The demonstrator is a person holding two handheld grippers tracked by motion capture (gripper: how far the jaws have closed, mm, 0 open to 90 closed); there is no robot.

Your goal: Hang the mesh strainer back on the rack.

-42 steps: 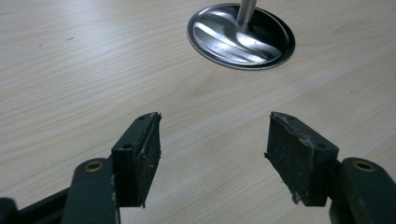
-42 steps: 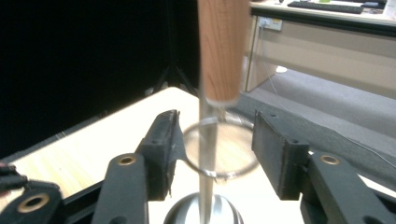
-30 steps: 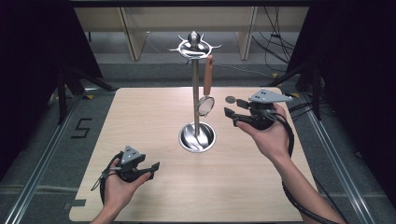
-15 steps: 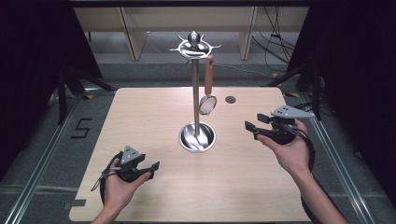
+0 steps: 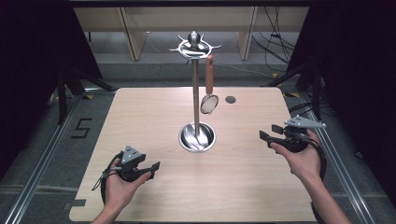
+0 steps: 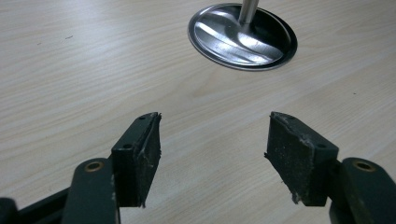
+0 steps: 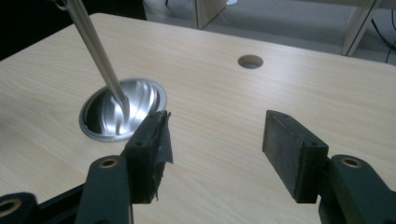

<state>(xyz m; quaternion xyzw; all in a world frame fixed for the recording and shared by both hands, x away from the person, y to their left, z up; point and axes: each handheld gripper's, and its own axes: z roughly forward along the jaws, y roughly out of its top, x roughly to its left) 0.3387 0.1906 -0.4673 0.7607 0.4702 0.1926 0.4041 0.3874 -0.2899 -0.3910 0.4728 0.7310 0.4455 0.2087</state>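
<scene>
Right gripper (image 5: 267, 139): drawn back from the strainer (image 5: 209, 103), jaws apart, empty.
Left gripper (image 5: 153, 168): unmoved, jaws apart (idle).
Strainer: hanging on utensil stand (image 5: 196, 98), apparently released.

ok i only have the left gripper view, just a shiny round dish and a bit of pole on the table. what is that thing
Observer: It is the base of a tall metal stand with hooks at its top, seen in the high view.
Operator: anything hanging on it
Observer: Yes, a small strainer with a brown handle hangs from a hook on the stand's right side.
Operator: and where's the right claw, is it holding anything
Observer: The right claw is over the table's right part, away from the stand; its jaws stand apart with nothing between them.
</scene>
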